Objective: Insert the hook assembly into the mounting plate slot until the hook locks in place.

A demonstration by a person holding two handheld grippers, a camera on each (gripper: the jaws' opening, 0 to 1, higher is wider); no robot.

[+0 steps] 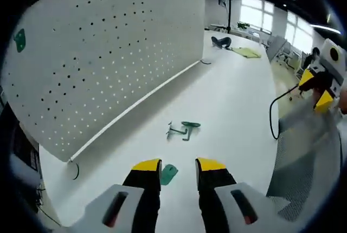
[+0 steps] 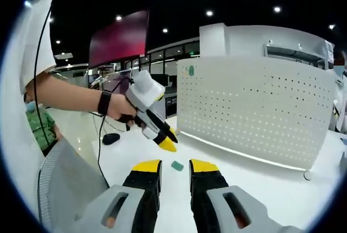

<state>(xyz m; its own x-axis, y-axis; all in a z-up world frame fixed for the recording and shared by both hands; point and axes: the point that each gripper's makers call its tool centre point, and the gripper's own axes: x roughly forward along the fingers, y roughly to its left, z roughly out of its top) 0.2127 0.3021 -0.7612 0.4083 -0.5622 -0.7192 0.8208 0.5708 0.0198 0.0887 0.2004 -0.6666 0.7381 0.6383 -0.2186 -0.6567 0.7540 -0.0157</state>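
Observation:
A white pegboard (image 1: 108, 54) stands along the table's left side, with a small green mounting plate (image 1: 20, 39) fixed near its top corner. A metal hook with a green part (image 1: 184, 130) lies on the white table (image 1: 227, 108). A second green plate (image 1: 168, 174) lies flat just beyond my left gripper (image 1: 179, 165), which is open and holds nothing. My right gripper (image 2: 174, 166) is open too, with that green plate (image 2: 177, 165) on the table past its tips. A hand holds the left gripper (image 2: 167, 142) above the table. The pegboard (image 2: 255, 108) carries its plate (image 2: 190, 71).
A grey mesh panel (image 1: 303, 162) stands at the table's right edge, beside a black cable (image 1: 272, 116). My right gripper (image 1: 316, 88) hovers at the far right. Dark and yellow-green items (image 1: 233, 46) lie at the far end of the table.

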